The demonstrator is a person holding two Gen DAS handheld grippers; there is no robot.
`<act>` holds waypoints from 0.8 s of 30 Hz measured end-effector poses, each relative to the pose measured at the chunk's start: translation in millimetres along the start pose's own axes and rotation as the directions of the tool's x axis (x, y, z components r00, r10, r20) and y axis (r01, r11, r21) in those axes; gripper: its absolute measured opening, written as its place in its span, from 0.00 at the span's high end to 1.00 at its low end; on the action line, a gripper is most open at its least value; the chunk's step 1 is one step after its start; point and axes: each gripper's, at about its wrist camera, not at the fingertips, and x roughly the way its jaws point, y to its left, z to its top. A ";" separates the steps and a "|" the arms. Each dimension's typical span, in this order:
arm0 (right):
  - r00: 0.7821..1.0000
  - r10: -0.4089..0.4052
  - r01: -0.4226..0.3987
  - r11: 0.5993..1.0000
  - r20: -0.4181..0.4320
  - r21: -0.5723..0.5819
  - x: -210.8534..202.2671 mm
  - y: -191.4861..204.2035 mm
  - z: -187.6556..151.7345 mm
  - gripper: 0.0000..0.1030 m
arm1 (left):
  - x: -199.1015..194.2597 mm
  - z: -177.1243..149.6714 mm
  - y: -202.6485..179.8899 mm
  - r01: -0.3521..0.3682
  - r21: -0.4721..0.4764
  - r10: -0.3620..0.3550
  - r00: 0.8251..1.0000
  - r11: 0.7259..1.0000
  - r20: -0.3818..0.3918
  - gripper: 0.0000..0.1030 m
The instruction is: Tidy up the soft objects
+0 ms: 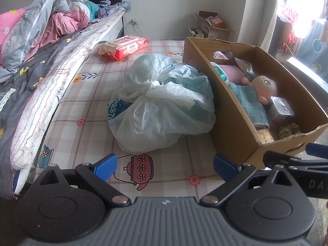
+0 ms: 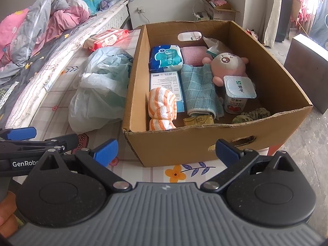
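**Box mostly packed, bag and wipes still outside**

Both tools stand wide open and hold nothing: the left tool (image 1: 165, 165) hangs low over the patterned cloth, the right tool (image 2: 166, 150) faces the near wall of the cardboard box (image 2: 184, 145).

Judging from how things lie, most of the sorting looks done. Inside the box sit a pink plush toy (image 2: 228, 63), a teal checked cloth (image 2: 201, 88), an orange striped towel (image 2: 162, 107), a blue tissue pack (image 2: 166, 57), a pink folded cloth (image 2: 193, 55), a green scrunchie (image 2: 251, 115) and a yogurt cup (image 2: 238, 94), which is hardly soft. Left outside are 2 things: a knotted plastic bag (image 1: 162, 102), touching the box's left wall, and a red wipes pack (image 1: 125, 48) farther back, well apart from the box.

The surface is a low counter covered in a checked cloth printed with flowers and teapots (image 1: 92, 110). A bed (image 1: 41, 57) heaped with pink and grey bedding runs along its left. Behind are a white wall, another open carton (image 1: 211, 25) and a bright curtained window.
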 end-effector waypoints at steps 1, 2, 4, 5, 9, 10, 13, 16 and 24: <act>1.000 0.001 -0.001 1.000 0.000 0.001 -0.1 0.0 0.0 0.01 | 0.0 0.0 0.1 0.000 0.000 0.000 1.000 1.000 0.000 0.03; 1.000 0.001 -0.001 1.000 -0.001 0.001 -0.1 0.1 0.0 0.01 | 0.0 0.0 0.0 0.000 0.000 0.000 1.000 1.000 0.000 0.03; 1.000 0.001 -0.001 1.000 -0.002 0.002 0.7 -0.4 0.0 0.01 | 0.7 0.0 0.0 0.000 0.000 0.000 1.000 1.000 -0.002 0.03; 1.000 0.001 -0.001 1.000 -0.004 0.003 1.2 -0.6 0.0 0.01 | 1.5 -0.4 -0.2 -0.001 0.001 0.001 1.000 1.000 -0.003 0.03; 1.000 0.000 0.000 1.000 -0.008 0.003 3.3 -0.4 -1.0 0.01 | 3.3 -1.1 -0.2 -0.002 -0.001 0.002 1.000 1.000 -0.008 0.03; 1.000 -0.001 0.001 1.000 -0.008 0.002 3.7 -0.3 -1.2 0.01 | 3.2 -1.1 0.3 -0.001 -0.001 0.001 1.000 1.000 -0.009 0.03; 1.000 -0.001 0.001 1.000 -0.010 0.003 4.4 -0.3 -1.0 0.01 | 3.2 -0.9 0.4 -0.002 -0.001 0.002 1.000 1.000 -0.010 0.03; 1.000 -0.003 0.003 1.000 -0.011 0.002 4.7 0.1 -1.2 0.01 | 4.1 -0.1 1.0 0.000 0.000 0.000 1.000 1.000 -0.014 0.03; 1.000 -0.003 0.003 1.000 -0.012 0.002 4.9 0.1 -1.0 0.01 | 4.9 -0.3 0.2 0.000 0.000 0.000 1.000 1.000 -0.016 0.03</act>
